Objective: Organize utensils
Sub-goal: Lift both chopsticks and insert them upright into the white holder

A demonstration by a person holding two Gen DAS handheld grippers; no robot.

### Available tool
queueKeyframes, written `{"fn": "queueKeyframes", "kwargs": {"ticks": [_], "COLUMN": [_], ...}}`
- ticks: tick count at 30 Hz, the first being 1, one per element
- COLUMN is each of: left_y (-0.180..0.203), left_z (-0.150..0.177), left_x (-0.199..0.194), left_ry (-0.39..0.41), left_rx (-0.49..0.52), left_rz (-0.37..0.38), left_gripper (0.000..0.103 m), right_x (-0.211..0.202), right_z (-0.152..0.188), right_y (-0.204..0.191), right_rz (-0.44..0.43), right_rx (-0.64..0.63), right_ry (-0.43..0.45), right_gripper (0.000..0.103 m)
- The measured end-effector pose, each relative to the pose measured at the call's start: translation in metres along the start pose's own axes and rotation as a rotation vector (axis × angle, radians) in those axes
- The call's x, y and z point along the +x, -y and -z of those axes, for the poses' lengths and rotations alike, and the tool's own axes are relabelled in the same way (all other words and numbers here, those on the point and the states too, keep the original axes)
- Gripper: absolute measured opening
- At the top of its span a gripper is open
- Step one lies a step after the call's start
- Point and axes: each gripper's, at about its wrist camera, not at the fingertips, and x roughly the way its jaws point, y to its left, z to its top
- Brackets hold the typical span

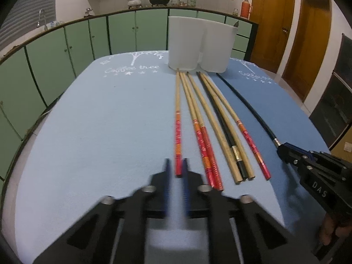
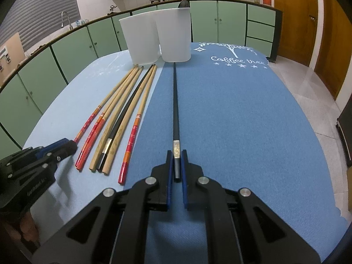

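Several wooden chopsticks (image 1: 195, 101), some with red ends, and one black one lie side by side on the light blue mat (image 1: 99, 121), pointing at two white plastic holders (image 1: 184, 44). My left gripper (image 1: 176, 162) is shut on the red end of the leftmost chopstick (image 1: 177, 132), which lies on the mat. A lone black chopstick (image 2: 175, 101) with a silver band lies on the darker blue mat (image 2: 242, 121). My right gripper (image 2: 176, 154) is shut on its near end. The right holder (image 2: 173, 37) has a dark utensil tip (image 2: 184, 3) sticking out.
The two mats cover a table whose edges fall away on the left (image 1: 28, 140) and right (image 2: 330, 154). Green cabinets (image 1: 55, 50) with a counter, sink and pots run behind. Wooden doors (image 1: 270, 22) stand at the far right. A hand (image 2: 26, 228) holds the left gripper.
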Motion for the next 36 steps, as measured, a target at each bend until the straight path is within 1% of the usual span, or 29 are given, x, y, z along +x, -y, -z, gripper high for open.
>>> {"fn": "queueKeyframes", "kwargs": {"ticks": [5, 10, 12, 18, 24, 31, 36], "left_y": [0.005, 0.004, 0.003, 0.000, -0.001, -0.002, -0.001], "left_z": [-0.004, -0.015, -0.023, -0.048, -0.071, -0.095, -0.114], "left_x": [-0.002, -0.021, -0.034, -0.065, -0.085, -0.099, -0.106], "left_ry": [0.007, 0.065, 0.104, 0.208, 0.292, 0.363, 0.409], "left_rx": [0.010, 0.011, 0.012, 0.009, 0.007, 0.016, 0.036], "left_rz": [0.017, 0.012, 0.006, 0.002, 0.004, 0.013, 0.016], "left_gripper": [0.006, 0.006, 0.006, 0.006, 0.006, 0.006, 0.006], "right_x": [-0.002, -0.012, -0.019, -0.044, -0.069, -0.092, -0.101], "right_z": [-0.001, -0.008, -0.014, -0.035, -0.060, -0.096, -0.122], "right_y": [0.002, 0.009, 0.011, 0.014, 0.017, 0.021, 0.024], "right_rz": [-0.008, -0.015, -0.019, -0.023, -0.036, -0.087, -0.111], "right_rx": [-0.006, 0.005, 0.006, -0.001, -0.004, 0.010, 0.011], "right_ry": [-0.001, 0.014, 0.029, 0.088, 0.145, 0.215, 0.238], "right_gripper": [0.006, 0.006, 0.006, 0.006, 0.006, 0.006, 0.006]}}
